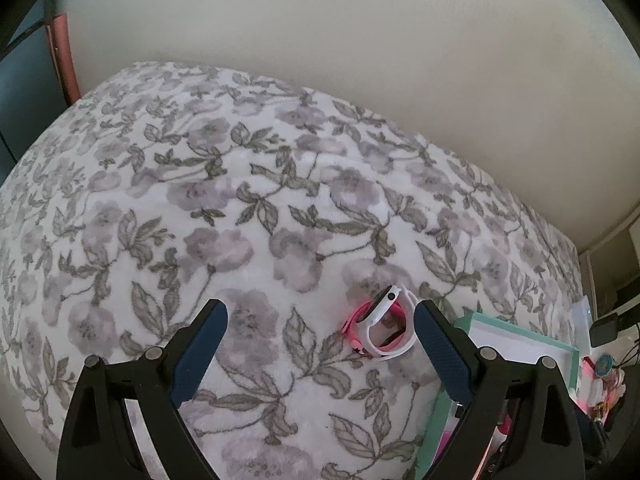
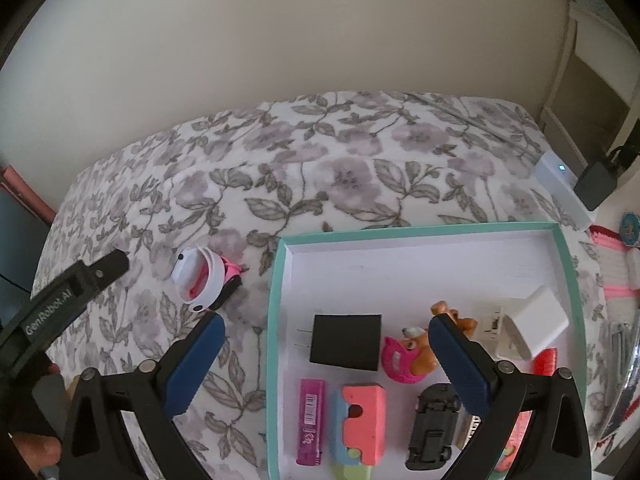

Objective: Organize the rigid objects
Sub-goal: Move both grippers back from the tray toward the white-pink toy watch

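We found the tray (image 2: 276, 320) already holding most items: a black charger (image 2: 346, 342), an eraser (image 2: 362, 424) and a toy car (image 2: 434, 428) among them. One watch (image 1: 380, 322) remained on the bedspread (image 1: 240, 220) (just ahead of the left gripper (image 1: 320, 316), toward its right finger). Both the left and the right gripper (image 2: 326, 332) stood wide, empty.

The blanket (image 1: 256, 216) under both tools is soft, fuzzy cloth with a matt flower print. Just ahead of the left gripper (image 1: 322, 318), whose pads (image 1: 200, 356) are dotted blue rubber, the watch (image 1: 380, 322) looks like smooth, slightly glossy plastic. Below the right gripper (image 2: 326, 334) the tray (image 2: 420, 256) looks like matt card; its black charger (image 2: 346, 342) is matt.
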Demonstrator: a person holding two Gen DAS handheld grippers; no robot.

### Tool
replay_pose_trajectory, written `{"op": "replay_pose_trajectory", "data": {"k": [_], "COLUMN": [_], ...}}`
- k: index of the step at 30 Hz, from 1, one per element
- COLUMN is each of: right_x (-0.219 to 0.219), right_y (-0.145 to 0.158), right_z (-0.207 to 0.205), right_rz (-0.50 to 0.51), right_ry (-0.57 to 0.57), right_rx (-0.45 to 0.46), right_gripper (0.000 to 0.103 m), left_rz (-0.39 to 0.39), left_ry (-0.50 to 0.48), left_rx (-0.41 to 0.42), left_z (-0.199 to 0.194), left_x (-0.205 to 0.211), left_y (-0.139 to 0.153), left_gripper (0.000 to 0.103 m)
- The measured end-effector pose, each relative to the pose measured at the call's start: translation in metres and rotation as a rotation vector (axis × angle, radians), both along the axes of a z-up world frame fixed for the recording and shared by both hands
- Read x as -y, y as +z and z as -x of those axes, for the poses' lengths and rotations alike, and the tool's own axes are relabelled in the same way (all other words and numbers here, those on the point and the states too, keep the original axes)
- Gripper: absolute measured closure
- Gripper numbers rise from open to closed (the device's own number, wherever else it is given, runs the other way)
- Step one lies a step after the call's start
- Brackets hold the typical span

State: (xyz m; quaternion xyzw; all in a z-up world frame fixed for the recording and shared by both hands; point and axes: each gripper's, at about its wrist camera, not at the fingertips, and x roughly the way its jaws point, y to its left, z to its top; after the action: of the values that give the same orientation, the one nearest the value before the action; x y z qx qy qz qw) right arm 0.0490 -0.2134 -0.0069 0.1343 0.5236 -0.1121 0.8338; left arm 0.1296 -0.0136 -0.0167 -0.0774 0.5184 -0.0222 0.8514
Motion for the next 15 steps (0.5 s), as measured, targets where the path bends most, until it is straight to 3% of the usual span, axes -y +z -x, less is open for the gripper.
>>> {"op": "replay_pose_trajectory", "data": {"k": [15], "right_x": [0.014], "right_y": [-0.017], "right_z": [-0.024], "right_rz": [-0.036], "right_ry": [-0.047], "right_rx": [0.007], "right_gripper": [0.000], "left_rz": [-0.004], "left_ry": [-0.133], "left_rx": [-0.090], "left_z": [-0.019], "left_x": [0.041], "left_y": [-0.045], "left_gripper": [0.009]}}
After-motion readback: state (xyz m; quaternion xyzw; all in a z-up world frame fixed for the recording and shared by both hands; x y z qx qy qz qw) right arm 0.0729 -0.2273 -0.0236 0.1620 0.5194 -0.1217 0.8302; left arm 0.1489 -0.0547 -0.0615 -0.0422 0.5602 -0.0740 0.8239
